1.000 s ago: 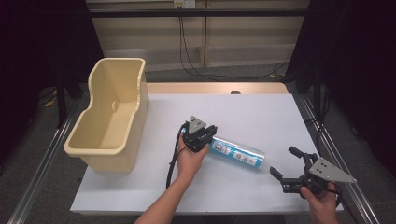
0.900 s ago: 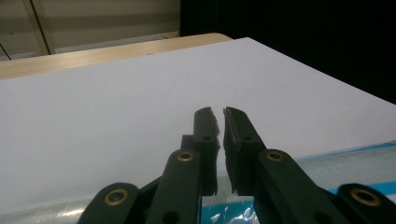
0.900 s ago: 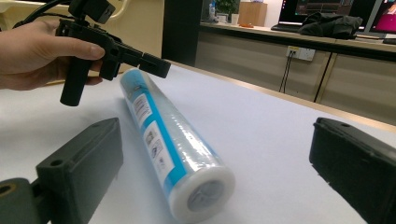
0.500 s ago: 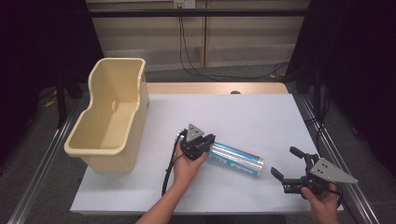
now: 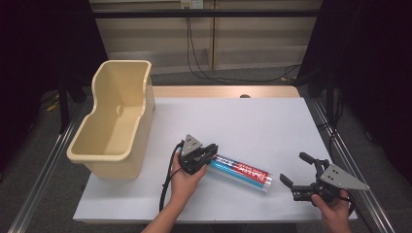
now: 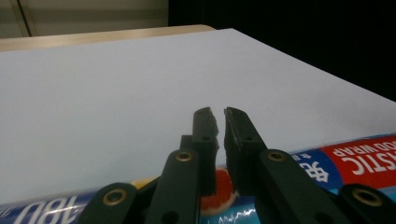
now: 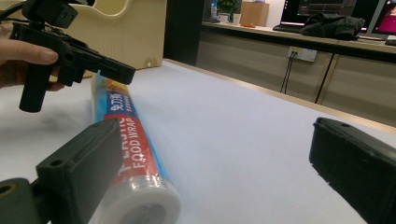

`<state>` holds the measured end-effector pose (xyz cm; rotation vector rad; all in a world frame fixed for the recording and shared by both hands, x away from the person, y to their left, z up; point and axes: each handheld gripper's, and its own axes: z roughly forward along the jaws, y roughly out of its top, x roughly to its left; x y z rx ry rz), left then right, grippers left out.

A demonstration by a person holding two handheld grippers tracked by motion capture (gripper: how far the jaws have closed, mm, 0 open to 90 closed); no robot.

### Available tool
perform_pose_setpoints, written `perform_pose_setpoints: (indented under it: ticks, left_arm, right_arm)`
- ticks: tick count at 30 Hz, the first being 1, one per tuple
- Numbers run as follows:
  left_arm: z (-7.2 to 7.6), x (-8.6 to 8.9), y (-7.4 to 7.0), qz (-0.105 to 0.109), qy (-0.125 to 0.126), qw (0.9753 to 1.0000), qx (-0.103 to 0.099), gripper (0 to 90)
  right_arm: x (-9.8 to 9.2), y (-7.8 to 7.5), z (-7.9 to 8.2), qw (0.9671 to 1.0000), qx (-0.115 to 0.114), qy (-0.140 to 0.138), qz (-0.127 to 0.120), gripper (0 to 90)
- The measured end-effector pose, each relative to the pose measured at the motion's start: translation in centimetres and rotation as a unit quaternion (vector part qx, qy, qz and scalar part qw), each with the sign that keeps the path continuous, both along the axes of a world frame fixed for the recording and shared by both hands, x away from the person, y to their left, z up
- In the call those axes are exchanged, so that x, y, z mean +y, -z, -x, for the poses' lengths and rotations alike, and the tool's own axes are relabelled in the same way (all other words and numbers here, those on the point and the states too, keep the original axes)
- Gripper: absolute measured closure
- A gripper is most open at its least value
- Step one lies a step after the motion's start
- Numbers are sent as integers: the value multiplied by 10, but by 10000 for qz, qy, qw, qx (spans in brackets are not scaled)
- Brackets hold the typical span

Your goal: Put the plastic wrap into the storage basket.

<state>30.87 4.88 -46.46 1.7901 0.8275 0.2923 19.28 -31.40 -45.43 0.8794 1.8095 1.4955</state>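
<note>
Left gripper [image 5: 210, 151], fingers nearly together, over the food-wrap roll's [image 5: 241, 172] near end; right gripper [image 5: 297, 174] agape beside its far end. Next, probably: grasp the roll.

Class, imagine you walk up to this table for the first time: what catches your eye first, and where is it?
The red-and-blue roll of plastic food wrap lies on the white table near the front edge. The left gripper hovers over the roll's left end, jaws nearly shut, while the right gripper sits wide open just beyond its right end. A cream plastic bin stands at the table's left side.
</note>
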Motion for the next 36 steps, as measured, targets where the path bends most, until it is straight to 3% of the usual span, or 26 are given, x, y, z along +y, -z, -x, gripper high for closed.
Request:
perform_pose_setpoints:
  ticks: [3,16,22,26,28,36]
  left_arm:
    - [0,-4,5,-162,119,9997,101,821]
    - [9,5,-1,-194,338,9990,211,792]
    - [8,7,-1,-213,320,9990,244,727]
    - [7,7,-2,-154,455,9985,260,645]
    - [7,7,-4,-212,590,9977,254,548]
    - [-5,5,-31,-469,968,9939,229,288]
  right_arm:
    - [-1,0,0,10000,-4,9,17,24]
    - [-2,1,3,10000,13,19,-7,24]
    - [-4,1,2,10000,-1,14,-79,23]
    - [-4,0,2,10000,-8,16,-96,23]
    - [-4,1,2,10000,-2,-1,-88,23]
    - [-3,0,1,10000,-16,-26,-88,23]
